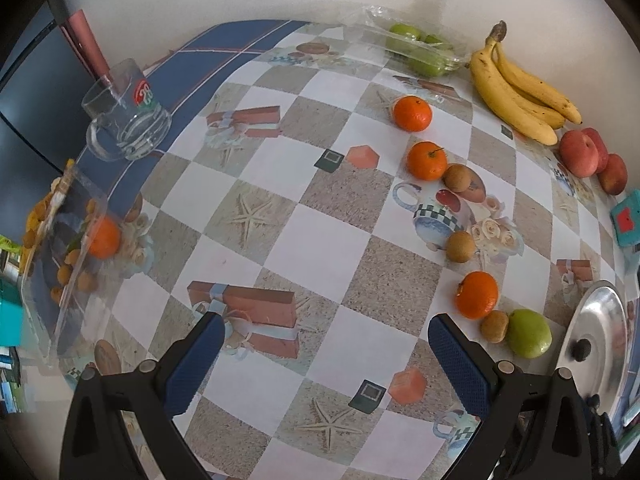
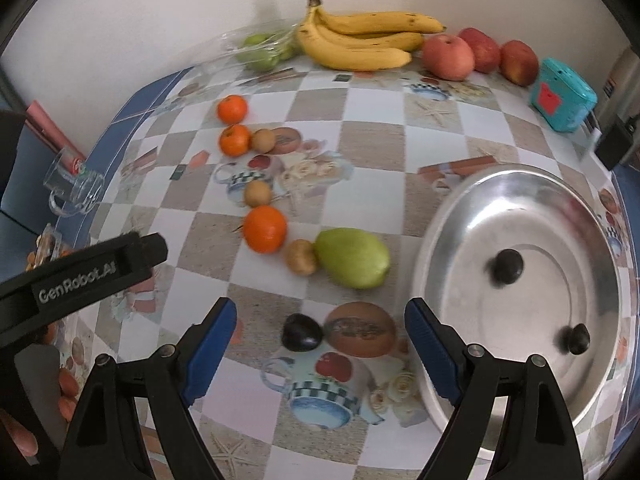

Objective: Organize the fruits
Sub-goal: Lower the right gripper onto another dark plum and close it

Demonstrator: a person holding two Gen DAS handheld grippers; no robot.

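Note:
My right gripper [image 2: 320, 312] is open, and a dark plum [image 2: 302, 332] lies on the table between its fingers without touching the pads. To its right stands a metal tray [image 2: 480, 208] holding two dark plums [image 2: 506, 266]. A green pear-like fruit [image 2: 352, 258], a kiwi [image 2: 300, 257] and an orange [image 2: 265, 229] lie just beyond. My left gripper [image 1: 326, 328] is open over bare tablecloth, holding nothing. To its right are an orange [image 1: 477, 294], a kiwi [image 1: 494, 326] and the green fruit [image 1: 529, 333].
Bananas [image 2: 360, 40], red apples [image 2: 448, 56] and bagged green apples [image 2: 260, 50] line the back wall. More oranges [image 1: 427, 161] and kiwis [image 1: 461, 246] lie mid-table. A glass mug [image 1: 124, 116] and a clear plastic box [image 1: 68, 240] sit at the left edge, a teal box [image 2: 562, 94] at the right.

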